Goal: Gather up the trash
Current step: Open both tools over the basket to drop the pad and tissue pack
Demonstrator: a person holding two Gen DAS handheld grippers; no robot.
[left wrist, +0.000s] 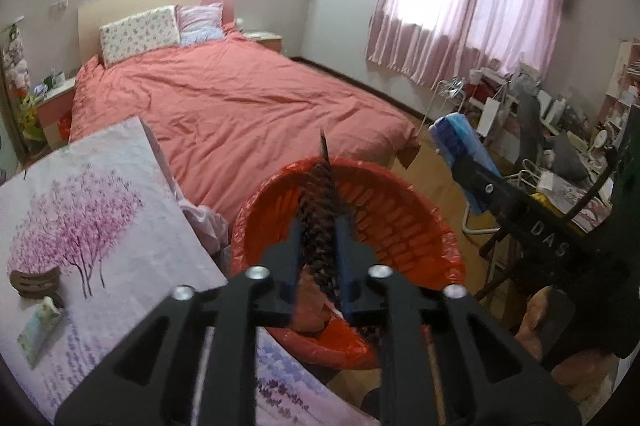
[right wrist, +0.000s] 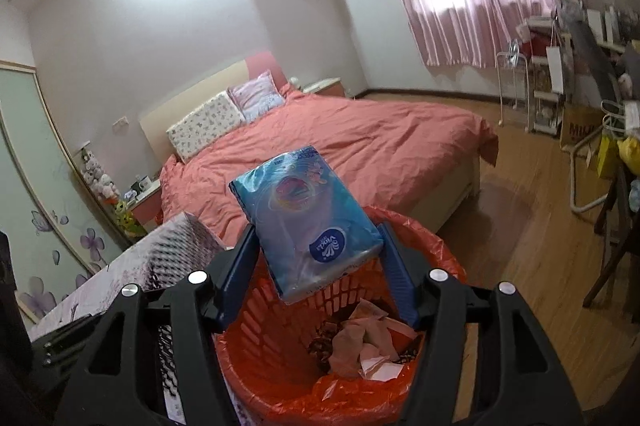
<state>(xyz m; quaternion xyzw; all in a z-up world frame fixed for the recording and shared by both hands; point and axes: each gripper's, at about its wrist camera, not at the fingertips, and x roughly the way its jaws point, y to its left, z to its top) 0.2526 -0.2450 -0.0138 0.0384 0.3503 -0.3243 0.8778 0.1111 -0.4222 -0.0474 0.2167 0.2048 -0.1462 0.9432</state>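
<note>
An orange trash basket [left wrist: 404,226] lined with an orange bag stands on the floor by the bed; it also shows in the right wrist view [right wrist: 280,358] with crumpled paper [right wrist: 360,346] inside. My left gripper [left wrist: 320,226] is shut on a dark patterned wrapper [left wrist: 320,209], held edge-on above the basket. My right gripper [right wrist: 316,246] is shut on a blue tissue pack [right wrist: 308,218], held over the basket's rim. The right gripper with its pack also shows in the left wrist view [left wrist: 460,141].
A table with a floral cloth [left wrist: 100,226] lies to the left and carries a small packet [left wrist: 40,330]. A bed with a pink cover [left wrist: 240,105] is behind the basket. A cluttered desk and chairs [left wrist: 560,153] stand at the right.
</note>
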